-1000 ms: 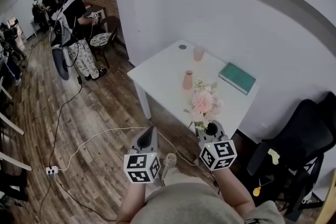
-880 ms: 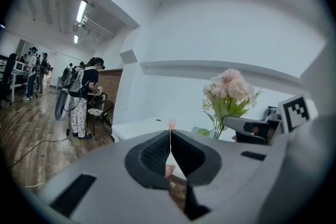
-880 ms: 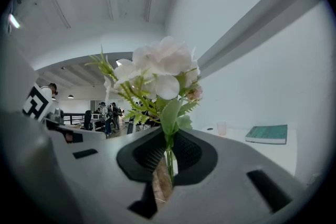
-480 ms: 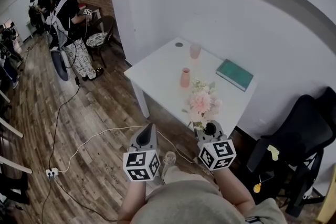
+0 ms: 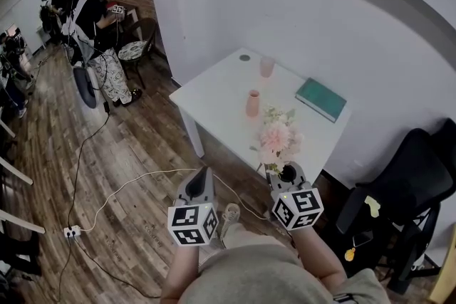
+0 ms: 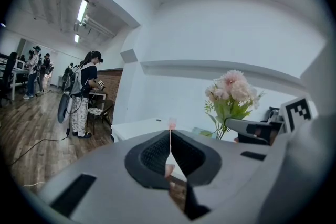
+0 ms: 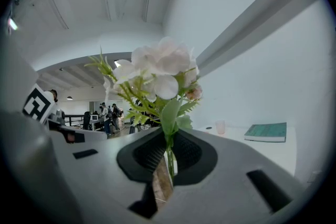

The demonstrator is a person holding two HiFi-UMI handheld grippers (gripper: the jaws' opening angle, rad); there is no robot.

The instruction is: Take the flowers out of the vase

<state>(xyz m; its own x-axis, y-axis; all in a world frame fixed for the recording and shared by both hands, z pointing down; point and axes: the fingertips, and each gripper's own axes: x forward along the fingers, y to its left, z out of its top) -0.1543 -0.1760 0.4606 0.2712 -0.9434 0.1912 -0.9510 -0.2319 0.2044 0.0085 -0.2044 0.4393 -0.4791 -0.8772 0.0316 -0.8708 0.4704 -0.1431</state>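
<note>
My right gripper (image 5: 280, 170) (image 7: 169, 150) is shut on the green stems of a bunch of pale pink flowers (image 5: 276, 138) (image 7: 157, 72) and holds them upright above the near edge of the white table (image 5: 221, 92). A small pink vase (image 5: 253, 104) stands on the table beyond the blooms, apart from them, with nothing in it. My left gripper (image 5: 204, 172) (image 6: 170, 136) hovers over the floor to the left, jaws together and nothing between them. In the left gripper view the flowers (image 6: 230, 93) show to the right.
A pink cup (image 5: 266, 67) and a green book (image 5: 321, 100) lie further back on the table. A black office chair (image 5: 406, 189) stands at the right. Cables (image 5: 107, 196) cross the wooden floor, and people (image 5: 92, 32) stand at the far left.
Neither gripper has moved and the flowers stay held the same way. A person in the background has shifted a little.
</note>
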